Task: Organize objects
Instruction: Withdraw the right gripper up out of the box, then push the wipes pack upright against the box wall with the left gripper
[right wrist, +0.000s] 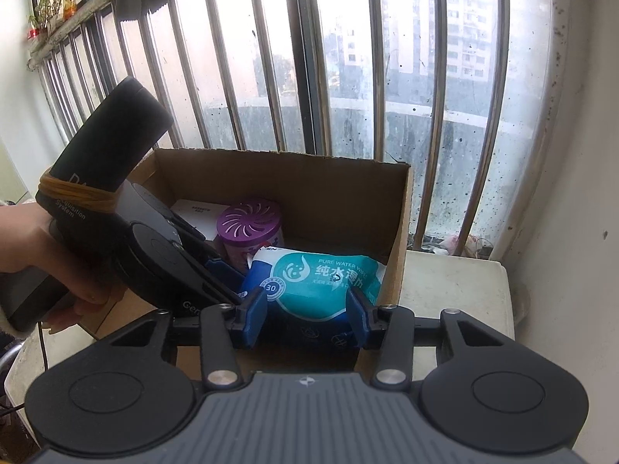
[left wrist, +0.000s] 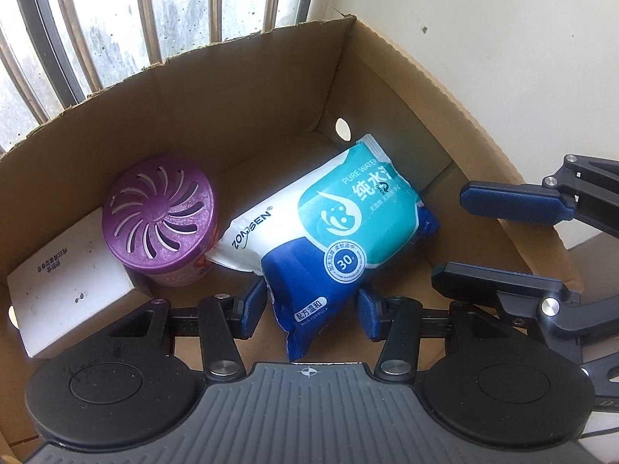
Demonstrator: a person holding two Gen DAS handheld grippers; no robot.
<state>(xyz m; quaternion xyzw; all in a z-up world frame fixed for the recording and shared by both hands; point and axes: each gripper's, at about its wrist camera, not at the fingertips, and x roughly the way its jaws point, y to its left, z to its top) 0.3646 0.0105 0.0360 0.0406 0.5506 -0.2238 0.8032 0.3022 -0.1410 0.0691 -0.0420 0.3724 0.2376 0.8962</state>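
A cardboard box (left wrist: 240, 116) holds a teal, white and blue pack of wet wipes (left wrist: 329, 228), a purple-lidded air freshener (left wrist: 160, 214) and a white box (left wrist: 69, 286). My left gripper (left wrist: 311, 311) is open inside the cardboard box, its fingers either side of the pack's near blue end. My right gripper (right wrist: 305, 315) is open at the box's near edge (right wrist: 402, 232), in front of the wipes pack (right wrist: 321, 278). The air freshener (right wrist: 247, 224) and white box (right wrist: 197, 212) lie behind it. The right gripper's fingers (left wrist: 514, 203) also show at the right of the left wrist view.
The box stands on a white surface (right wrist: 456, 290) next to a barred window (right wrist: 348, 58). A white wall (left wrist: 503, 38) rises to the right. The hand holding the left gripper (right wrist: 23, 239) is at the left.
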